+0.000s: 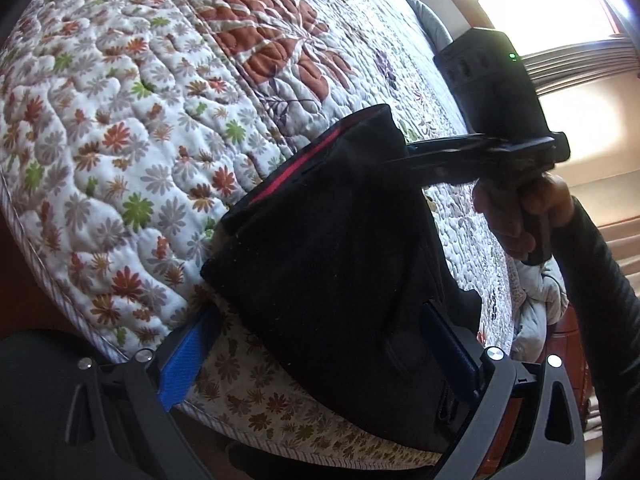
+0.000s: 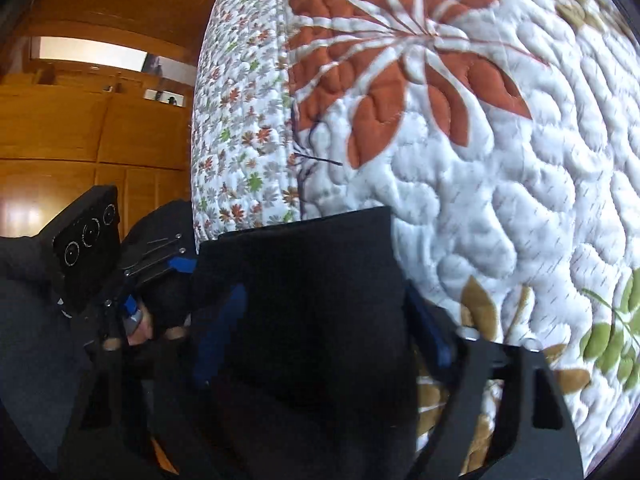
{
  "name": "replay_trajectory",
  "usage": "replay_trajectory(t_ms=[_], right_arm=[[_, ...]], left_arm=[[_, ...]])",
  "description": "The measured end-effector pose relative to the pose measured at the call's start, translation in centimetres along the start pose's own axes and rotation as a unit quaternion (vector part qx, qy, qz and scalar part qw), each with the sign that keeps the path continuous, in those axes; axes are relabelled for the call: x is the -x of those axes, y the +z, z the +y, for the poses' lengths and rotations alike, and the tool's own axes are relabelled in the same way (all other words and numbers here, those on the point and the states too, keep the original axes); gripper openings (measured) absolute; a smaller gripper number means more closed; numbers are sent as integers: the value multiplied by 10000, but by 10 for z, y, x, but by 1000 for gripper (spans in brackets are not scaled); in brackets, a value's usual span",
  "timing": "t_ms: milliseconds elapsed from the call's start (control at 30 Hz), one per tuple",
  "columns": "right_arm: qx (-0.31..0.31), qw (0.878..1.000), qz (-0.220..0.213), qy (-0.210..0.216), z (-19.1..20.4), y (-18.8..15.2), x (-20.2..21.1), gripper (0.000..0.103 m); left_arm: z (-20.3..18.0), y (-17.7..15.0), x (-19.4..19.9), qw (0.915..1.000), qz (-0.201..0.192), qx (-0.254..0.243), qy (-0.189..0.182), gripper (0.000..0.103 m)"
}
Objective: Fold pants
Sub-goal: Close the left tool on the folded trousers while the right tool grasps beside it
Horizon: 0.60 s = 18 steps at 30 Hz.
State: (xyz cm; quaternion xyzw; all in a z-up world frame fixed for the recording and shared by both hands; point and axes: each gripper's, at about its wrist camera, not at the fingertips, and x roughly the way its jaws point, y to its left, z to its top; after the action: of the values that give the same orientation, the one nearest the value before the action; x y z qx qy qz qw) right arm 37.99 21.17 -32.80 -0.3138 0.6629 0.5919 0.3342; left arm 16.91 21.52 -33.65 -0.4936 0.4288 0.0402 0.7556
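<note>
Pants (image 1: 336, 264): a black folded bundle with a red band showing at its upper edge, lower centre of the left wrist frame; it sits on the quilt (image 1: 120, 140) near the bed's edge, though part of it may be raised clear of the cover. In the right wrist frame the pants (image 2: 304, 300) fill the lower centre.

Left gripper (image 1: 320, 364): blue fingers (image 1: 180, 364) spread wide on either side of the bundle's lower part; the jaws straddle the cloth and are not pinched on it.

Right gripper (image 1: 420, 156): enters from the right of the left wrist frame, its tips buried in the bundle's upper right corner. In its own view the right gripper (image 2: 320, 320) shows fingers (image 2: 216, 332) far apart around the cloth; whether any layer is truly caught, I cannot tell.

Risk, layers: with neither tool clearly clamped, a lift would likely let the stacked layers slide and the fold open.

Risk, edge: the bundle lies close to the bed's lower edge; a push toward the bottom of the frame could tip it off.

Risk, quilt: a low closing pinch could snag the puffy cover along with the pants.
</note>
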Motion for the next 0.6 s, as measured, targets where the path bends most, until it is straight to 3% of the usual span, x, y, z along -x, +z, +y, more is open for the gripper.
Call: replay_trajectory(t_ms=[67,100,233,500,600], right_arm=[[-133,9996,-48,260,-12,0,8,40],[-141,9990,-112,421,-15,-3,15,36],[-123,9984,-176,517,-16,-8,21,35],[-114,9992,136,364,-18,3,11,54],[-129,9993,182,289,-17,5,12,60]], left_arm=[[-3,3,-2,10000,42,-6,40,99],[-4,4,-3,10000,68,5,43,99],[-4,12,-5,9998,136,110,-18,99],[1,9,5,9999,-22,3,-107,99],[4,3,10,9991,-132,-55,-397,99]])
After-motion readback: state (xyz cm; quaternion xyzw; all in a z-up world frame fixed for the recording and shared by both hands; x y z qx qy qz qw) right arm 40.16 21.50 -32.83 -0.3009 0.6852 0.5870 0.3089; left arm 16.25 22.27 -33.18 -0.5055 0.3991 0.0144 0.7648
